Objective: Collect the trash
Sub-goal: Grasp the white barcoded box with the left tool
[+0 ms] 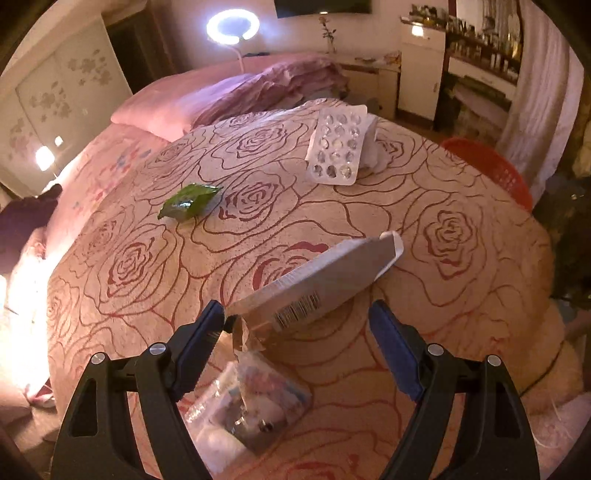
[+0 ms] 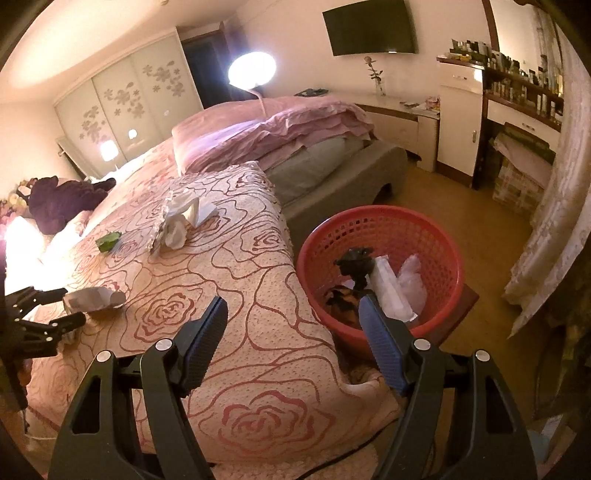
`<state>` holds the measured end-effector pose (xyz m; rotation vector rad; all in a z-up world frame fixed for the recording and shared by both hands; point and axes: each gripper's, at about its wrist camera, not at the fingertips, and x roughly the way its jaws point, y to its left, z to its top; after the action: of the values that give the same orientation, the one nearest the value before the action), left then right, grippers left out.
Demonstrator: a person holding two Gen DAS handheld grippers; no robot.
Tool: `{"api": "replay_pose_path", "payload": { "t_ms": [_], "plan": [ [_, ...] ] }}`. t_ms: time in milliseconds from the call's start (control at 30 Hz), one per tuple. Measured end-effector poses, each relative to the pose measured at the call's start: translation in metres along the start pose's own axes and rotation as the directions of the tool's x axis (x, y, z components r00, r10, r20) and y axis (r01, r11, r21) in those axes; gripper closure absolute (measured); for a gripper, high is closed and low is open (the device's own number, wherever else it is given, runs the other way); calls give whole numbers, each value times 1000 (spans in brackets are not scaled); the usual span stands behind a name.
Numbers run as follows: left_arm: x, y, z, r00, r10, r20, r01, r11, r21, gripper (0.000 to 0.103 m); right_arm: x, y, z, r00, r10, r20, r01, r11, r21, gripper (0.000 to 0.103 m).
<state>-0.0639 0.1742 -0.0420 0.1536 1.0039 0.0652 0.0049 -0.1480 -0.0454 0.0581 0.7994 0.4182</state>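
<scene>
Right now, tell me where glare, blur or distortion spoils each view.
Left wrist view: ring light flares, left edge blows out, carton is blurred, fisheye bulges the bedspread. Right wrist view: lamp is blown out, glare whitens the left edge.

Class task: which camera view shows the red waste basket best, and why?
The right wrist view: the red basket shows whole beside the bed, with trash visible inside. The left wrist view catches only part of its rim past the bed's edge.
</scene>
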Motion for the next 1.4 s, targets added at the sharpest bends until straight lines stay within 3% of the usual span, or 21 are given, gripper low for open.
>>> {"api": "replay_pose_path", "payload": {
  "t_ms": [467, 567, 700, 967, 1200, 1400],
  "plan": [
    [28, 12, 22, 999, 0, -37, -4, 996, -93, 26, 2, -7, 0, 1000, 3, -4, -3, 1000, 22, 32],
    [26, 11, 25, 1000, -26, -16, 24, 997, -70, 26, 5, -9, -2, 1000, 1, -6, -1, 1000, 31, 32],
    [36, 7, 29, 998, -45, -42, 44, 998, -38, 26, 5, -9, -3, 1000, 6, -11, -6, 1000, 30, 32],
    [20, -1, 22, 989, -133, -64, 130, 990, -60, 26, 3, -9, -3, 1000, 3, -13, -2, 999, 41, 32],
    [2, -2, 30, 998, -55, -4, 55, 998, 26, 26, 3, -10, -2, 1000, 4, -12, -3, 999, 41, 32],
    [9, -3, 43, 997, -79, 3, 79, 994, 82, 26, 3, -10, -2, 1000, 5, -14, -4, 999, 40, 32]
  ]
}}
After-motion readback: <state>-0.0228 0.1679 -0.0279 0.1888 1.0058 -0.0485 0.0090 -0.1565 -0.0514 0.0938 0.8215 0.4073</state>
